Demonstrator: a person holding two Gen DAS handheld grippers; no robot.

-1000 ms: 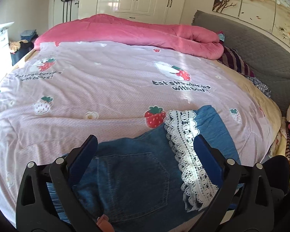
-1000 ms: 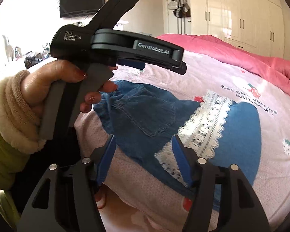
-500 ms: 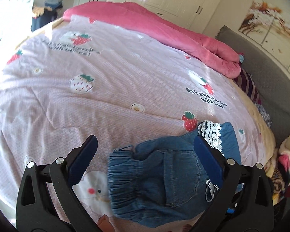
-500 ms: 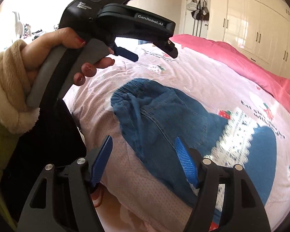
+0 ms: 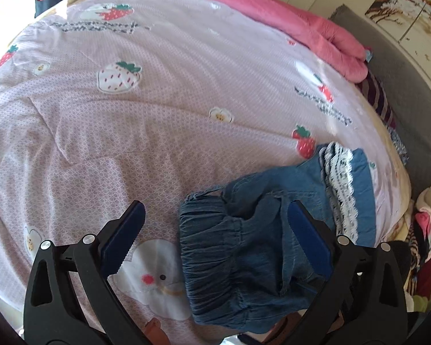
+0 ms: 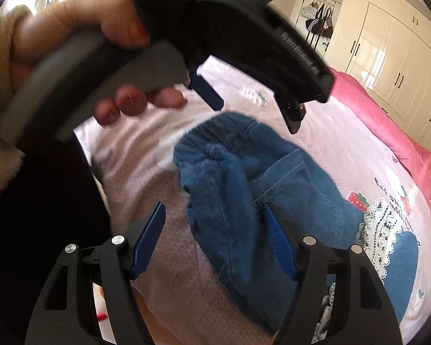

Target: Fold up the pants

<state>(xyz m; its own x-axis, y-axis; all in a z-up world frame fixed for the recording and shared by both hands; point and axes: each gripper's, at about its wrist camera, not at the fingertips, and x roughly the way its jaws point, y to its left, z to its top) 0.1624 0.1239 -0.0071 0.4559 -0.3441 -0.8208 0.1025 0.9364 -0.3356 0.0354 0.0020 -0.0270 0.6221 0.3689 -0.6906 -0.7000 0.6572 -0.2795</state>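
Note:
Small blue denim pants (image 5: 244, 244) with white lace trim (image 5: 342, 189) lie crumpled on the pink strawberry bedspread (image 5: 158, 115), near its front edge. My left gripper (image 5: 215, 205) hangs open over the gathered waistband, clear of the cloth. In the right wrist view the pants (image 6: 244, 187) run from the waistband to the lace trim (image 6: 385, 230). My right gripper (image 6: 215, 205) hovers over their near edge; its jaws are closing, with denim showing between them but not pressed by the pads. A hand holds the left gripper (image 6: 252, 109) just above the waistband.
A rolled pink duvet (image 5: 273, 11) lies along the far side of the bed. A grey headboard (image 5: 411, 86) and a heap of clothes (image 5: 428, 224) are at the right. White wardrobes (image 6: 388, 43) stand behind. The person's dark clothing fills the left of the right wrist view.
Both grippers have slid toward the waistband end of the pants and dipped lower. The waistband now shows, bunched, where the flat back pocket showed before. The left gripper looms closer in the right wrist view.

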